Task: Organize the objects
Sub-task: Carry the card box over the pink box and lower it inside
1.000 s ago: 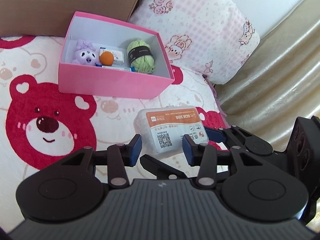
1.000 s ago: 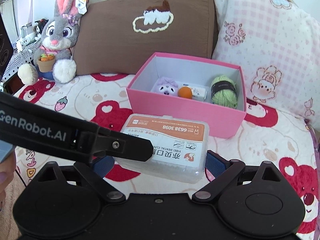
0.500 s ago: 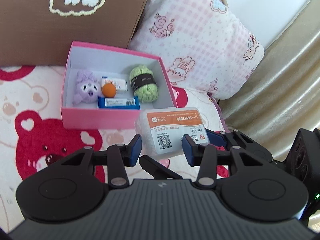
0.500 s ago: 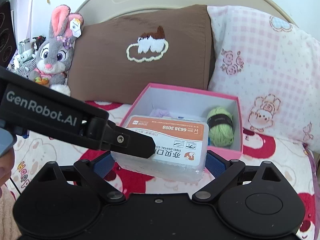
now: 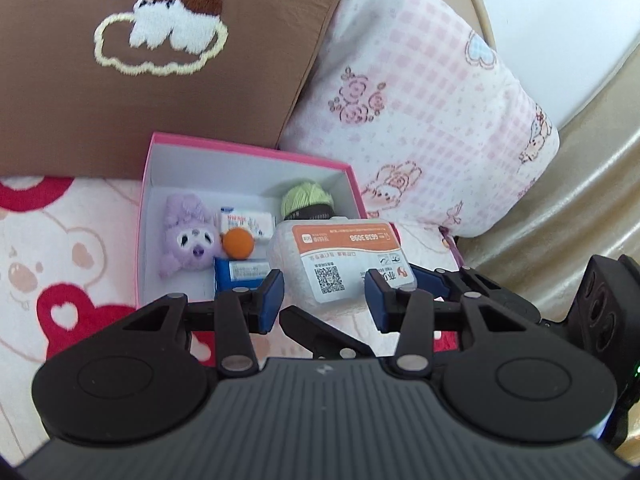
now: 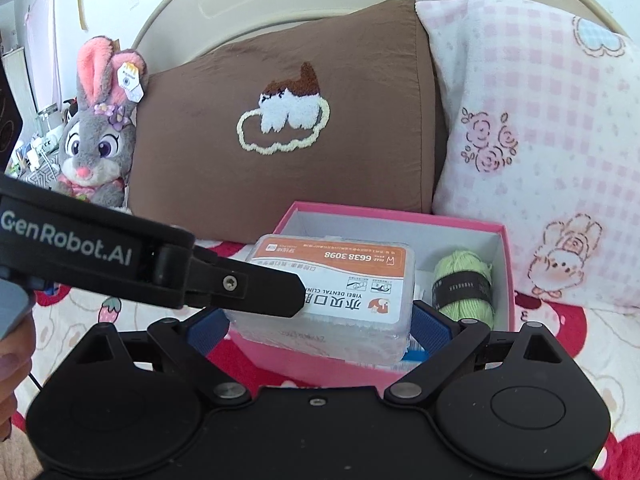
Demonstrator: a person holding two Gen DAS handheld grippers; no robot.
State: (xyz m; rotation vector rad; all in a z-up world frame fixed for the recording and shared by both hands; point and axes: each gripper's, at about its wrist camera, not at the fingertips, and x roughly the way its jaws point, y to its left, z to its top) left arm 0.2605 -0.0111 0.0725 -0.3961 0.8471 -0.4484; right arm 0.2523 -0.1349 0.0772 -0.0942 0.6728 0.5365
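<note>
Over pink box (image 6: pixel 505 276), right gripper (image 6: pixel 320 322) clamped on clear plastic case (image 6: pixel 332 296); left gripper (image 5: pixel 325 295) pads by case end, grip unclear. Green yarn (image 6: pixel 466 286) inside, right.

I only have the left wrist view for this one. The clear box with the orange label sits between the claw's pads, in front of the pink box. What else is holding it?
Observer: The right claw has its blue pads pressed on both short ends of the clear box.
Operator: Anything to the left of the brown pillow?
Observer: A grey plush rabbit with pink ears leans there.
Operator: Is a person visible anywhere?
Observer: Only part of a hand, at the lower left edge of the right wrist view.
</note>
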